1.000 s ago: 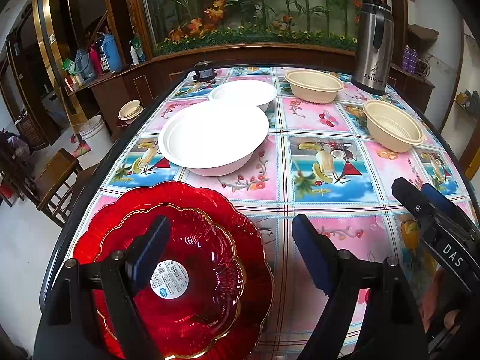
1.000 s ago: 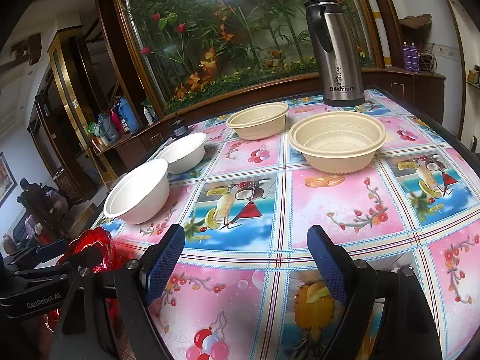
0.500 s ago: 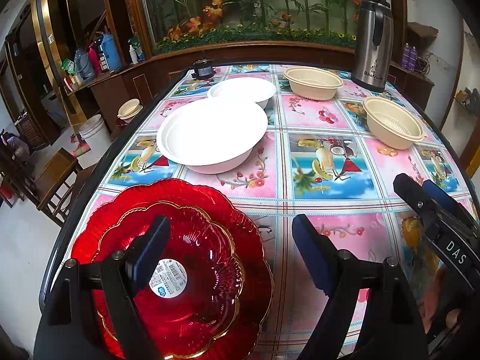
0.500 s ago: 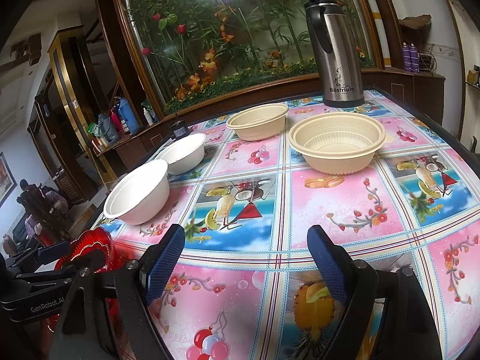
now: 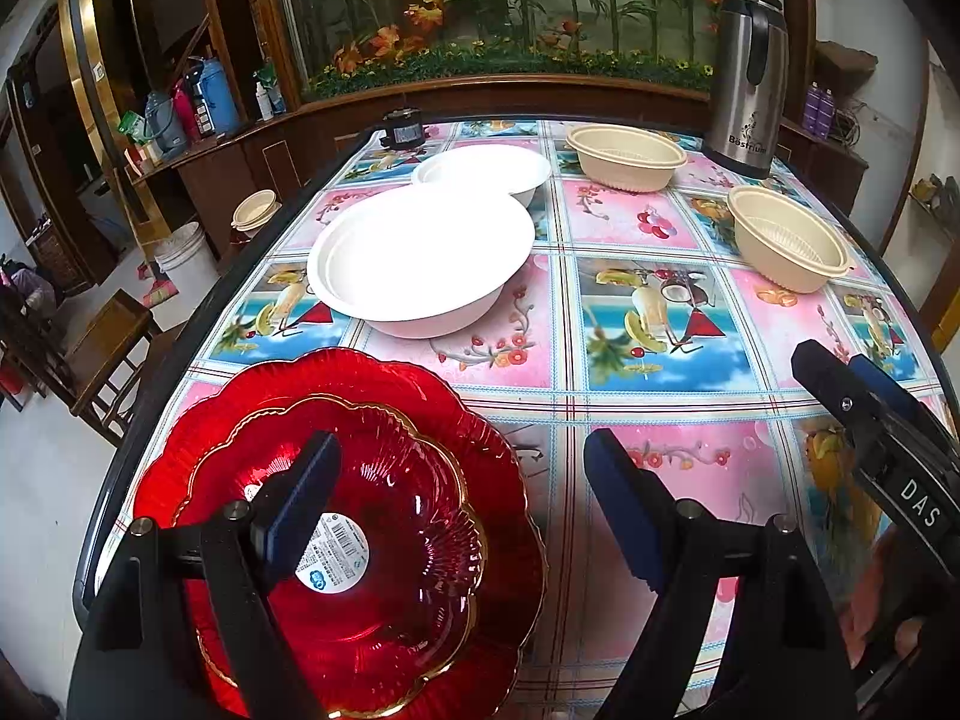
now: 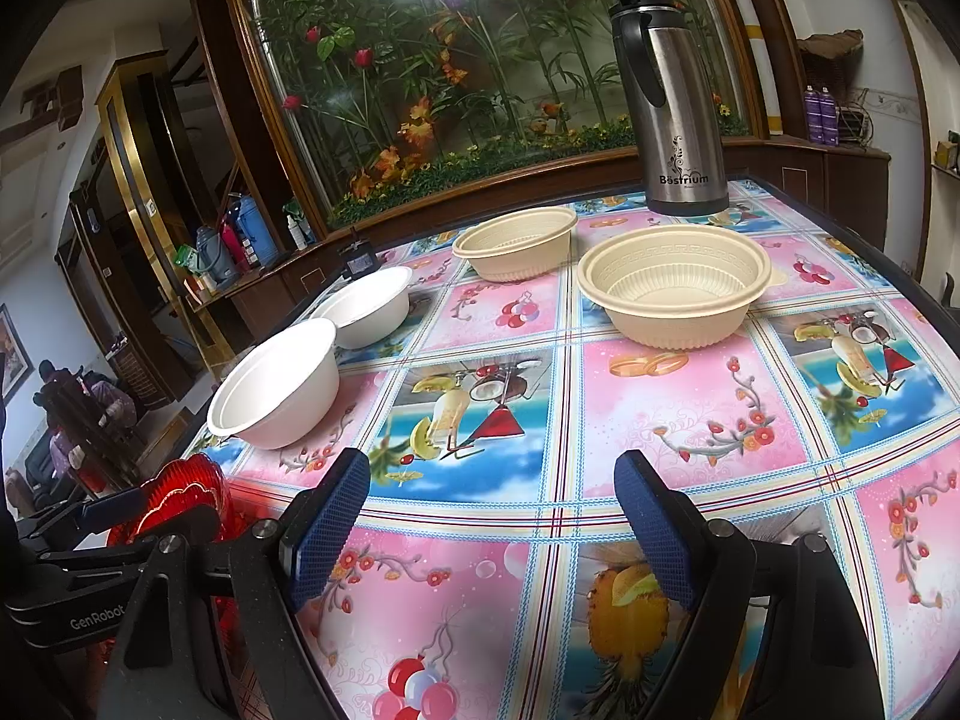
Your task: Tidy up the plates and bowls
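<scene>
**Q:** Which piece sits closest to my left gripper [image 5: 462,498]?

**A:** My left gripper hangs released, holding nothing. Its left finger [image 5: 297,495] is over the two stacked red scalloped glass plates [image 5: 420,510]; its right finger is over bare tablecloth just right of their rim. Ahead of it stands the near white round paper bowl [image 5: 420,258], and the far white round paper bowl [image 5: 480,171] sits directly behind that, touching or nearly so.

**Q:** And my right gripper [image 6: 492,522]?

**A:** Also released and empty, above the patterned tablecloth [image 6: 690,408]. The near beige ribbed plastic bowl [image 6: 675,288] lies ahead and slightly right; the far beige ribbed plastic bowl [image 6: 516,243] is beyond, ahead and slightly left.

**Q:** Which hand takes what?

**A:** In my judgement: white bowls to the left hand, beige bowls to the right. All are round, so no long axis governs the approach; grip at the nearest rim.
</scene>
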